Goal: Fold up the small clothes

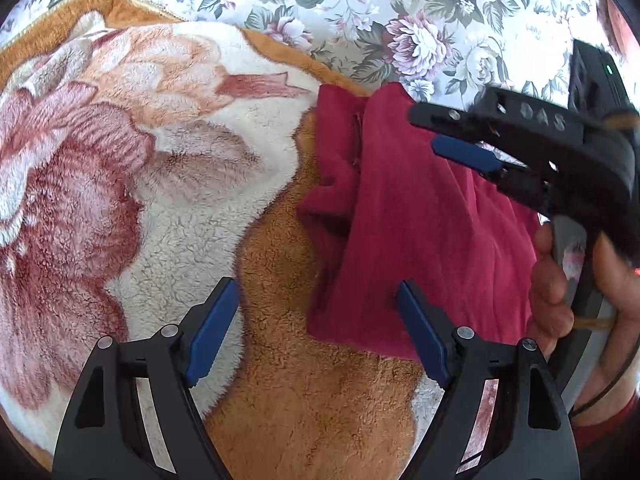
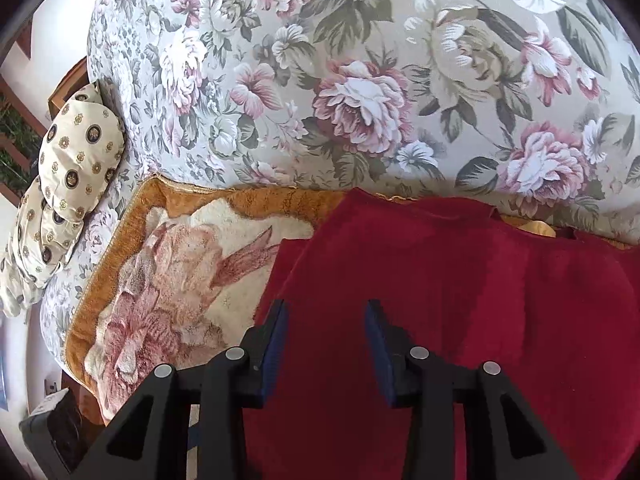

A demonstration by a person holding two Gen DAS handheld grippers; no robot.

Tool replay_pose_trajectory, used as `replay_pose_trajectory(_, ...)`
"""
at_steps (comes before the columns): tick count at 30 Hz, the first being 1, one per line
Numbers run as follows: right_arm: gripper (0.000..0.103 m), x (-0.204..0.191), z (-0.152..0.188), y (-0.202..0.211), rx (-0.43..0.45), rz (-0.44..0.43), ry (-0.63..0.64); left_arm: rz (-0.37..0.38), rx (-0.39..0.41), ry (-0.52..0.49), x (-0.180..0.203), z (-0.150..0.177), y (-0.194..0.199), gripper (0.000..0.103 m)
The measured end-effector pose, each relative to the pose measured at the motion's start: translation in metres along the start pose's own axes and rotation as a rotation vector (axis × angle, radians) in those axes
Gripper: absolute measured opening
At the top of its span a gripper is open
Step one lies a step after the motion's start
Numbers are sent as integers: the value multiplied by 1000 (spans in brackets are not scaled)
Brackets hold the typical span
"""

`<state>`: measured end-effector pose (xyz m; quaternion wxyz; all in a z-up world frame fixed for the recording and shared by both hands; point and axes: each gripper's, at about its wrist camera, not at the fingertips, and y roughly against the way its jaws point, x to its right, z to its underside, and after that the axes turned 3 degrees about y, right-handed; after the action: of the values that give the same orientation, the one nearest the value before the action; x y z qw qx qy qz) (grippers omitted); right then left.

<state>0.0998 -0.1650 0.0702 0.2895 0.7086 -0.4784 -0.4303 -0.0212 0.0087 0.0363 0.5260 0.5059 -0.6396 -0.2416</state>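
Observation:
A dark red garment (image 1: 420, 240) (image 2: 460, 300) lies on a fleece blanket (image 1: 160, 180) (image 2: 180, 280), with a narrow part bunched along its left side. My left gripper (image 1: 317, 283) is open wide above the garment's near left edge; its right finger (image 1: 420, 332) is over the red cloth and its left finger is over the blanket. My right gripper (image 2: 327, 304) (image 1: 424, 130) is open over the garment's far part. The red cloth shows flat in the gap between its blue pads (image 2: 276, 344), and nothing is pinched.
The blanket, orange-brown with a pink flower print, lies on a floral-covered seat (image 1: 400, 0) (image 2: 320, 80). A cream patterned pillow (image 2: 76, 160) rests at the far left. A person's hand (image 1: 552, 280) holds the right gripper's handle at the right edge.

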Motion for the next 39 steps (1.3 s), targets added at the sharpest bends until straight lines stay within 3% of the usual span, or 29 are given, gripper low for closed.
replay_pose_trajectory(7,49,-13,-14,-23,-47,21,20,-10,25,3,1,4,-5,82)
replay_pose_trajectory(12,57,-10,-25,-46,-130,42,-5,-17,41,-2,3,6,-6,83)
replay_pose_trajectory(20,68,-33,-47,-81,-218,138,108,-51,44,-58,13,9,-12,91)
replay_pose_trajectory(22,77,-39,-47,-93,-249,159,144,-50,44,-58,15,8,-16,91)
replay_pose_trajectory(26,78,-48,-43,-108,-260,241,247,-24,43,-28,10,4,-16,91)
replay_pose_trajectory(29,56,-53,-33,-101,-216,297,316,-26,42,-31,10,4,-16,92)
replay_pose_trajectory(31,30,-46,-30,-84,-174,239,292,-31,45,-29,11,3,-16,92)
replay_pose_trajectory(33,18,-36,-29,-66,-133,182,244,-38,51,-25,12,2,-16,92)
replay_pose_trajectory(39,15,-11,-22,-17,-2,56,138,-35,86,-27,19,-6,-27,92)
